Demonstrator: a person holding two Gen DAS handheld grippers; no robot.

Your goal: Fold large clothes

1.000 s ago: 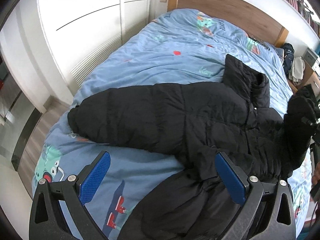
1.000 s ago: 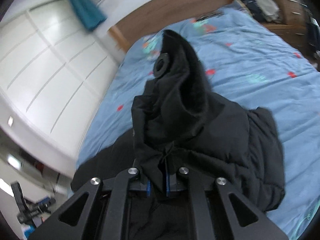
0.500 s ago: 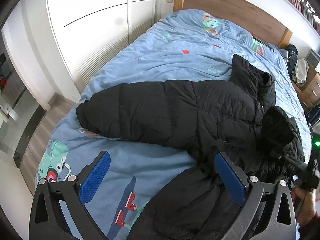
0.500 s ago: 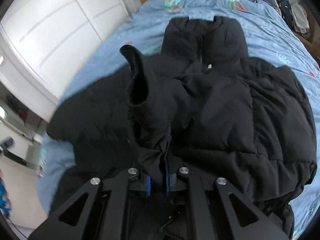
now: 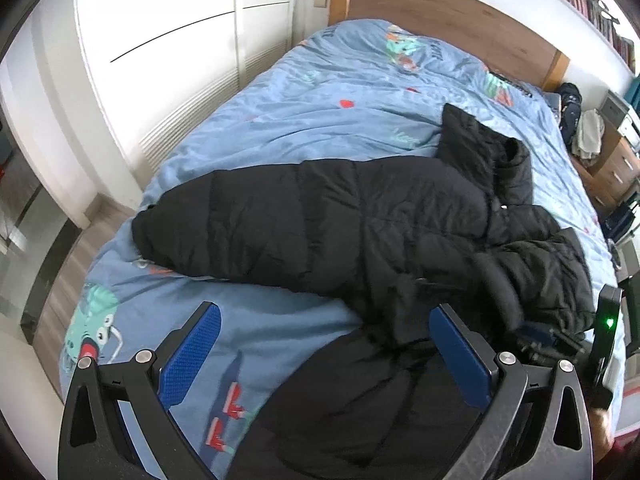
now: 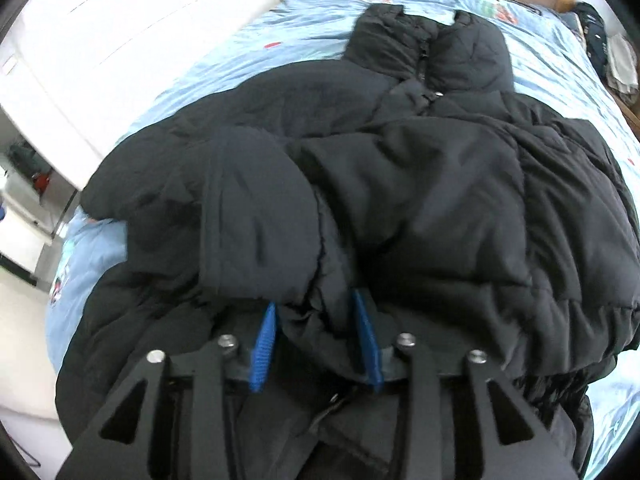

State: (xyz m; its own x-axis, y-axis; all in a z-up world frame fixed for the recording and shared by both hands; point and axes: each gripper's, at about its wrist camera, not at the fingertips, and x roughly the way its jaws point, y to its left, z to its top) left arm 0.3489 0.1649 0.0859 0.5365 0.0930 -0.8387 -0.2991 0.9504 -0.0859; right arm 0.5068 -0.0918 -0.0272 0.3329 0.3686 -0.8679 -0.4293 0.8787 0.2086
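Note:
A large black puffer jacket (image 5: 360,232) lies across a bed, collar toward the headboard, one sleeve stretched out to the left. My left gripper (image 5: 324,344) is open and empty, hovering above the jacket's lower hem. My right gripper (image 6: 316,320) rests on the jacket (image 6: 400,160); its jaws stand part open with the folded-over sleeve's cuff (image 6: 260,224) lying loosely between the blue pads (image 6: 264,340). The right gripper also shows at the left wrist view's right edge (image 5: 560,340).
The bed has a blue patterned duvet (image 5: 320,120) and a wooden headboard (image 5: 440,12). White wardrobe doors (image 5: 180,48) stand along the left. A wooden dresser (image 5: 612,168) with clothes is at the right.
My right gripper has carried the sleeve over onto the jacket's front, lowered it, and its jaws have opened from shut. The left gripper stayed open and shifted only slightly.

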